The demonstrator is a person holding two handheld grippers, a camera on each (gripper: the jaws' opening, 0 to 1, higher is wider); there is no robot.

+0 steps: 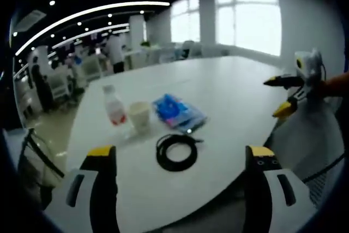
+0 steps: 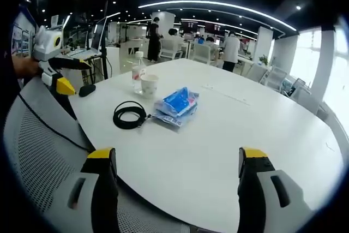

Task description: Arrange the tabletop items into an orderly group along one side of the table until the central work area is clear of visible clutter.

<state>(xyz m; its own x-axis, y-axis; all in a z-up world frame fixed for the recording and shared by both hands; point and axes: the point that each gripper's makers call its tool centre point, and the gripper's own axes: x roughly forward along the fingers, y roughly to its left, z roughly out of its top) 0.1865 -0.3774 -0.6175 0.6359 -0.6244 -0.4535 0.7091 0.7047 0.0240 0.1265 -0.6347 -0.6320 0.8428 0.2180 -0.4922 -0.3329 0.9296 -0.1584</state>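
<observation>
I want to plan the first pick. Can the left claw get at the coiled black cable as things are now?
Probably yes. The left claw stands open, facing the coiled black cable, which lies flat and alone near the white table's edge, apart from the paper cup and blue packet.

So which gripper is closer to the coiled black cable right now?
Left, though not by much. The left gripper faces the coiled black cable just ahead; the right gripper sits farther back, and neither touches it.
</observation>
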